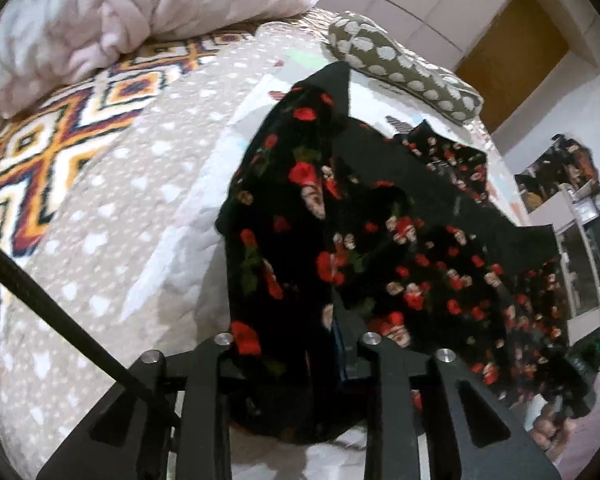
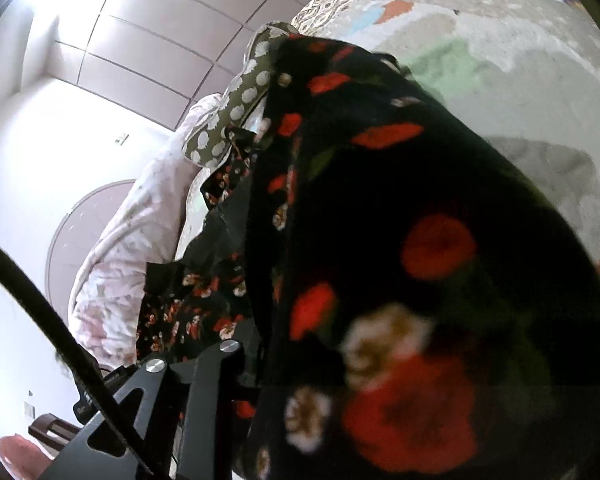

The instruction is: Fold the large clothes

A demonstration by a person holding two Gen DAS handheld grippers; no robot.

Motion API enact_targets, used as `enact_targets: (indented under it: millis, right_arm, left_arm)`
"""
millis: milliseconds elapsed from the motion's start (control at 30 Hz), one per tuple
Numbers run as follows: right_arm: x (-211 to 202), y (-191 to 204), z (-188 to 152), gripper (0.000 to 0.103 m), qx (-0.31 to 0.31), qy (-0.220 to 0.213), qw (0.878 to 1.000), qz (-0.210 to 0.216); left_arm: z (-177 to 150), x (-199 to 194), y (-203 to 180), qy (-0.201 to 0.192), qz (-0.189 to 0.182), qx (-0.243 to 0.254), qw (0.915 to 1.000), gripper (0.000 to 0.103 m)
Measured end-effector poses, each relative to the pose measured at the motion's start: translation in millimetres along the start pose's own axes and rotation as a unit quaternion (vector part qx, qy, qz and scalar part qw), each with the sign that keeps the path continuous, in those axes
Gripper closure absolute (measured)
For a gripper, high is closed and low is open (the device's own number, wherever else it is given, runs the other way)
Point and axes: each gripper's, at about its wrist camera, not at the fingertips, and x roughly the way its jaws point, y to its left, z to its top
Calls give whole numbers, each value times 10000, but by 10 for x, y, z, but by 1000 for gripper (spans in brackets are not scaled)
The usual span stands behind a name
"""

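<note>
Clearly the left gripper (image 1: 300, 344) pinches the floral garment (image 1: 380, 240), which drapes ahead of it; whether the right gripper (image 2: 260, 360) is clamped, cloth hides.

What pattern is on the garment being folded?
The garment is black with red and cream roses and green leaves, clearest in the left wrist view.

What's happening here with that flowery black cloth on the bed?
A person is holding a two-finger gripper in each hand and working on a black floral garment over a bed. The left gripper has a bunch of the fabric between its fingers and appears to hold it up. The right gripper is mostly hidden by the same cloth draped close over it, so its grip cannot be made out. The garment is bunched and hanging, not yet folded. A polka-dot pillow and a pink comforter lie farther back.
</note>
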Motion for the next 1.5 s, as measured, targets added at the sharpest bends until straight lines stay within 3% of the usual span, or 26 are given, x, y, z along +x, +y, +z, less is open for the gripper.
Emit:
enact_targets:
  millis: [167, 333, 467, 533, 567, 600, 767, 900, 1100, 1200, 1300, 1500]
  right_arm:
    - [-328, -90, -62, 48, -56, -274, 9993, -251]
    - [-837, -240, -98, 45, -104, -666, 9956, -654]
    - [-1194, -136, -23, 44, -480, -1146, 9841, -1269]
    - [-1264, -51, 11, 54, -657, -1195, 9827, -1256]
    - [-1254, 54, 28, 69, -805, -1193, 9822, -1208]
    - [-1229, 128, 33, 76, -904, -1167, 9821, -1173]
    - [-946, 430, 22, 77, -1402, -995, 9792, -1075]
    - [-640, 410, 56, 77, -1390, -750, 9808, -1145]
    - [-339, 78, 67, 80, -1075, -406, 9835, -1401]
    - [-293, 67, 26, 80, -1210, -421, 9805, -1492]
    - [-232, 141, -15, 80, -1417, -445, 9726, -1788]
    - [-135, 286, -83, 79, -1737, -536, 9544, -2366]
  left_arm:
    - [-51, -354, 129, -276, 111, -49, 9995, 62]
    - [-82, -727, 204, -677, 597, 135, 9958, 56]
    - [-85, -795, 13, -794, 801, 486, 9924, 51]
    - [-103, -760, -149, -781, 766, 659, 9918, 48]
    - [-109, -722, -239, -743, 710, 738, 9920, 48]
    - [-122, -678, -338, -690, 634, 813, 9923, 48]
    - [-252, -415, -1040, -431, 130, 1436, 9886, 48]
    - [-318, -109, -1620, -276, -108, 1920, 9809, 48]
    - [-385, 522, -1911, 250, 229, 2116, 9768, 47]
    - [-474, 629, -1960, 2, 499, 2345, 9708, 37]
    - [-558, 634, -2012, -155, 669, 2526, 9651, 35]
    - [-527, 646, -1953, -171, 653, 2397, 9685, 30]
